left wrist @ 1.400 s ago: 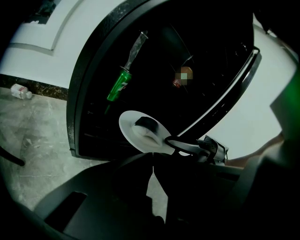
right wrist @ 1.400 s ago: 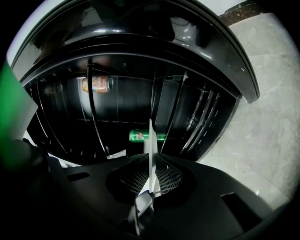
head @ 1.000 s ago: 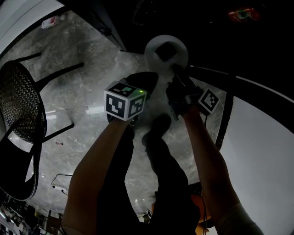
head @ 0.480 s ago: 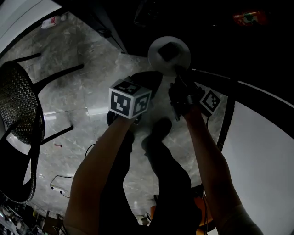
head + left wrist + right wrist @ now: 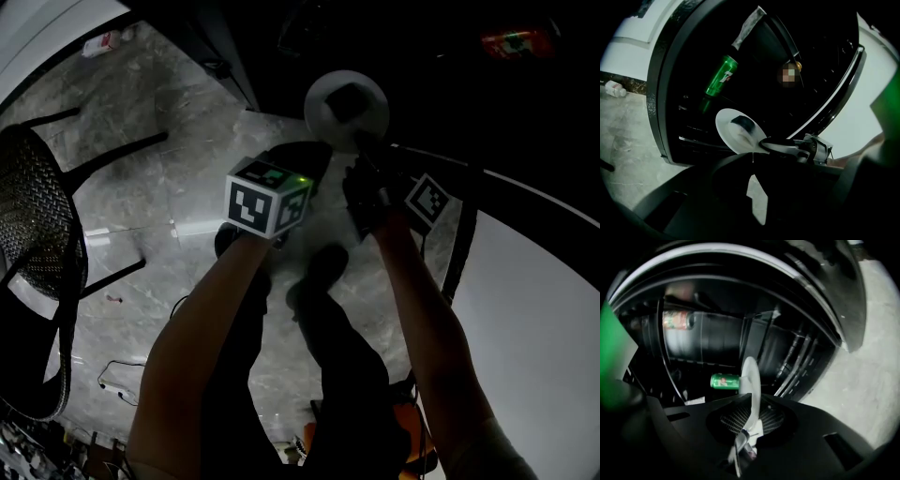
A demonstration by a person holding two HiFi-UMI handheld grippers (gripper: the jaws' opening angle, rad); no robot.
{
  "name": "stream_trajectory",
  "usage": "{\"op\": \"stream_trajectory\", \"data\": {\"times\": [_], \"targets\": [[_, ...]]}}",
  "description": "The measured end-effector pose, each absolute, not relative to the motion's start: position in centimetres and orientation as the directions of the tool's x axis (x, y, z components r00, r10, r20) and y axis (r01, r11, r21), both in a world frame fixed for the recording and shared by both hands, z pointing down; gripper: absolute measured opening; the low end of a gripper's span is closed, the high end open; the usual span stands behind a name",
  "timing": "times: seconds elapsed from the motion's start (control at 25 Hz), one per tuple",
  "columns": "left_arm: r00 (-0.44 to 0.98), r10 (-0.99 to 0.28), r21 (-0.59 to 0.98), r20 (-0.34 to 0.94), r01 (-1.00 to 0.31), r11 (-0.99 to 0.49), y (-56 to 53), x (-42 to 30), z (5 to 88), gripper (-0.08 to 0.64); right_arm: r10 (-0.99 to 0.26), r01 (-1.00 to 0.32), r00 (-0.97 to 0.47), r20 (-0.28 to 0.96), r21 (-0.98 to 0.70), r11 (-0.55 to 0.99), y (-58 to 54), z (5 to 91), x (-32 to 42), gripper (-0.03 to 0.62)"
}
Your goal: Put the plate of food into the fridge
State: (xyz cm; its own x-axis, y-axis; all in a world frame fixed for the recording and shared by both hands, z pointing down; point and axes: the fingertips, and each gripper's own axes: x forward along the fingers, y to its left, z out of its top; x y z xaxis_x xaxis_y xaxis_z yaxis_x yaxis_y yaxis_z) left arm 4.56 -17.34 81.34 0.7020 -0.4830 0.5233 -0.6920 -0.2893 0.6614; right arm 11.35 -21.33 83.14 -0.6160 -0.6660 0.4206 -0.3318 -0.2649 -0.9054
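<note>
Facing open fridge [image 5: 670, 65]: interior dark, wire shelf [image 5: 698, 139] low inside. Pale stone floor [image 5: 169, 178] underfoot, black mesh chair [image 5: 42, 234] off to left.

Changed over the last second: crept a little nearer the opening. Chair slid toward left edge of head view. Left gripper [image 5: 298, 161] and right gripper [image 5: 362, 142] edged slightly up-frame toward the dark cavity, carrying plate [image 5: 347, 105] along. Same grip throughout. Read as the last of the approach: carrying nearly done, placing not yet begun.

Left gripper: closed tip to tip, nothing between, riding just left of the plate. Right gripper: clenched on near rim of plate, with the rim pinched between mesh pads [image 5: 733, 418].

Plate location: in the air at fridge mouth, in front of wire shelf, resting on nothing.

Pointing: round, so no true long axis. Working line taken from pinched rim through centre to far rim, aimed away from the body and into the fridge. Face up, showing as almost a full disc from above and edge-on along right gripper's jaws. Judged near level, with a slight tilt possible.

Dark food [image 5: 345, 97] sitting about mid-plate. Green can [image 5: 721, 76] deeper inside, well apart from plate.
</note>
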Motion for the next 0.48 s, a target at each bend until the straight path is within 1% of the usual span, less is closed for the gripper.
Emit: {"op": "stream_trajectory", "data": {"times": [0.16,0.28,0.32,0.36,0.48], "targets": [[0.687,-0.499,0.656,0.529,-0.704,-0.274,-17.59,4.49,81.74,0.012,-0.625,-0.416,-0.634,0.455,-0.882,-0.221,-21.22,83.25,11.09,0.029],[0.680,-0.522,0.672,0.515,-0.698,-0.246,-17.98,4.03,81.67,0.012,-0.611,-0.443,-0.646,0.457,-0.877,-0.188,-21.22,83.04,10.63,0.032],[0.678,-0.526,0.674,0.513,-0.698,-0.242,-18.07,3.99,81.64,0.012,-0.609,-0.447,-0.651,0.453,-0.877,-0.175,-21.21,82.92,10.51,0.055],[0.676,-0.529,0.674,0.513,-0.699,-0.240,-18.14,4.00,81.64,0.012,-0.607,-0.450,-0.655,0.451,-0.877,-0.166,-21.21,82.83,10.42,0.092],[0.674,-0.532,0.672,0.513,-0.701,-0.239,-18.30,4.03,81.65,0.012,-0.600,-0.462,-0.653,0.462,-0.871,-0.167,-21.31,82.71,10.34,0.098]]}}
